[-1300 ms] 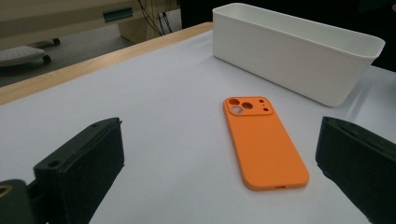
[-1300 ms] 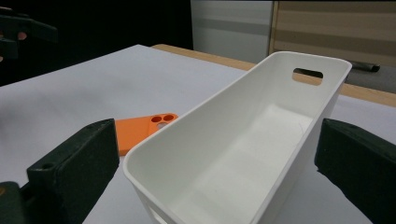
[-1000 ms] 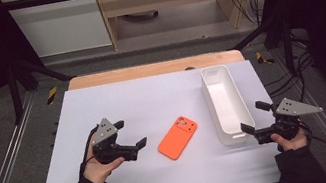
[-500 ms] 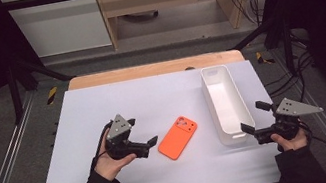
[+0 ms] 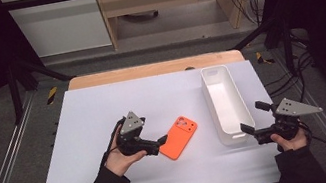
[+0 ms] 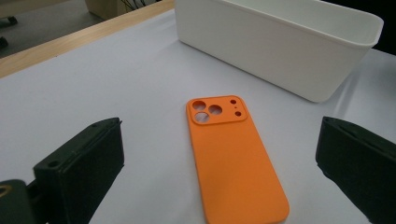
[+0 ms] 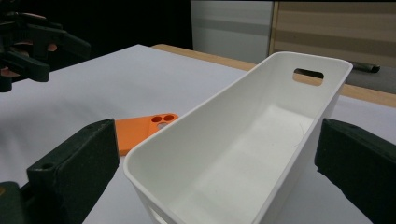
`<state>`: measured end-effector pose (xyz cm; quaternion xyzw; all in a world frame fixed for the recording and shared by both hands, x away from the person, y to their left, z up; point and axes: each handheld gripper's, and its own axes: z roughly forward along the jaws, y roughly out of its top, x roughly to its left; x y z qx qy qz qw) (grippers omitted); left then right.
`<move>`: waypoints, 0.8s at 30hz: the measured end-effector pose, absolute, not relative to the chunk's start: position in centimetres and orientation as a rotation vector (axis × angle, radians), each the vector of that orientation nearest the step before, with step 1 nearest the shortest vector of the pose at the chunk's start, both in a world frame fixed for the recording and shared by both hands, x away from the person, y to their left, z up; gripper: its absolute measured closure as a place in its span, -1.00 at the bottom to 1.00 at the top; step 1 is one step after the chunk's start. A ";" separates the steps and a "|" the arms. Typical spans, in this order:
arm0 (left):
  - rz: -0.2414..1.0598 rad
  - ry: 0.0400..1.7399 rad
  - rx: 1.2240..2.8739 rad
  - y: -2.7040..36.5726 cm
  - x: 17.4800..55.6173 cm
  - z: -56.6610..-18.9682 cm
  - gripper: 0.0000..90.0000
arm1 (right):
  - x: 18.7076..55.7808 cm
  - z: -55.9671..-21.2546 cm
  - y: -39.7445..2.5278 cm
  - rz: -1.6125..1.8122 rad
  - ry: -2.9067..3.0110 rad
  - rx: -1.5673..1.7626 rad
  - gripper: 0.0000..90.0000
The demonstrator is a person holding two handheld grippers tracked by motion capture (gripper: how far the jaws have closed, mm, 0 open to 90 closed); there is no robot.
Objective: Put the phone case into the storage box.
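Note:
An orange phone case (image 5: 179, 137) (image 6: 236, 158) lies flat, back up, on the white table (image 5: 103, 112), camera holes toward the far side. My left gripper (image 5: 154, 134) (image 6: 219, 140) is open just left of it, and in the left gripper view its jaws stand wide on either side of the case without touching it. A long white bin (image 5: 226, 103) (image 7: 243, 144) stands empty to the case's right. My right gripper (image 5: 253, 117) (image 7: 217, 154) is open at the bin's near end, whose corner sits between the jaws. The case (image 7: 140, 128) peeks out beside the bin.
A wooden strip (image 5: 154, 69) runs along the table's far edge. Metal rails (image 5: 2, 170) flank the table, and cables (image 5: 300, 72) hang at the right. Bare table surface stretches across the far left and the front.
My left gripper has moved right across the table, up to the orange phone case. The right gripper, the bin and the case have stayed put.

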<state>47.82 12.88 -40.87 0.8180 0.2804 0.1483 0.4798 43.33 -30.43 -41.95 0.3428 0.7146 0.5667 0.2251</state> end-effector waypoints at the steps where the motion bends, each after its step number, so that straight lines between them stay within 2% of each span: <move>1: 0.360 0.684 1.999 12.8 47.9 -40.9 -0.99 | 43.3 -42.0 -30.4 1.563 1.972 0.945 -0.99; 24: 0.326 0.674 2.065 8.8 49.1 -41.7 -0.99 | 43.3 -42.0 -30.4 1.562 1.973 0.947 -0.99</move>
